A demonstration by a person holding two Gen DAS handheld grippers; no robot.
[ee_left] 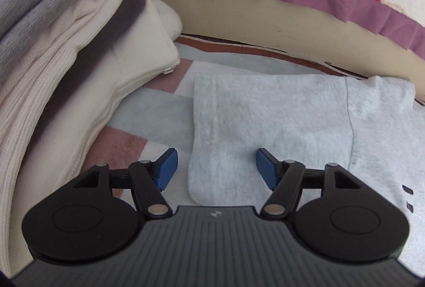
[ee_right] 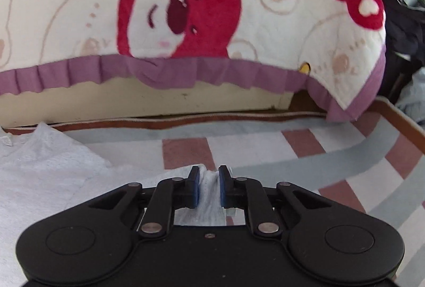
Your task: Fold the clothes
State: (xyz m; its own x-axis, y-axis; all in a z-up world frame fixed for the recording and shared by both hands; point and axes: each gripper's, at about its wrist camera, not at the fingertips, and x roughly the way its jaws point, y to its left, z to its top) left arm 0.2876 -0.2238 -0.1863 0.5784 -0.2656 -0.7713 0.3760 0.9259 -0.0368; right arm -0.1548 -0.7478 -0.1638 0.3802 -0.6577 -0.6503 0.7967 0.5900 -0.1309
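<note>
Right hand-held gripper (ee_right: 209,187) pinching grey garment (ee_right: 53,170)

No readable text, brand or number appears in either view; a small white tag (ee_right: 7,141) on the grey garment (ee_right: 47,167) is too blurred to read.

Garment (ee_left: 265,111) flat on the rug (ee_left: 156,111), clothes pile (ee_left: 66,61) to its left, bed (ee_left: 239,18) behind.
</note>
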